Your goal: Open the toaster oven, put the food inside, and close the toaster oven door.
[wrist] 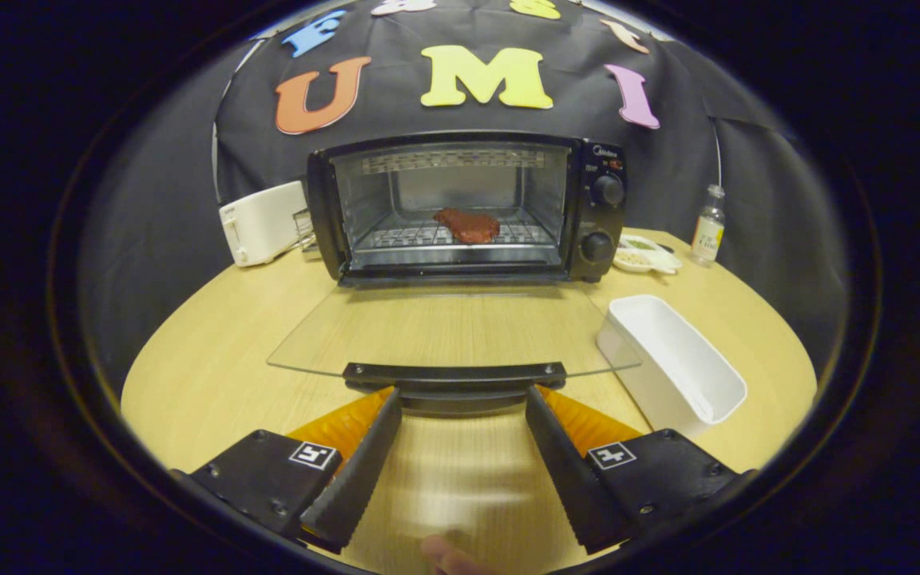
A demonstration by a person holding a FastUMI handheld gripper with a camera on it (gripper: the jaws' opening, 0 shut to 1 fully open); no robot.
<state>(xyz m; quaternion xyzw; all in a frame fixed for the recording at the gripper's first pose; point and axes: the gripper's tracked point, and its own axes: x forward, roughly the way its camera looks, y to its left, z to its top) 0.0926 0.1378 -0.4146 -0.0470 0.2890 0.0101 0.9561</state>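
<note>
Wooden tabletop (212, 375) is lying under your gripper (464, 403), whose fingers are spreading wide, holding nothing, tips just under the door handle (454, 374). Beyond, the glass door (444, 327) is lying flat open and the food (467, 225) is sitting on the toaster oven (460, 208) rack. Lifting off-centre, you are risking the handle slipping and the door dropping.

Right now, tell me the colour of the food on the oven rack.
Reddish-brown, seen in the gripper view: the food lies on the rack inside the open toaster oven.

A black boxy toaster oven (460, 208) stands on the table, its glass door (444, 331) lying flat open; a reddish-brown piece of food (466, 225) rests on its wire rack.
</note>
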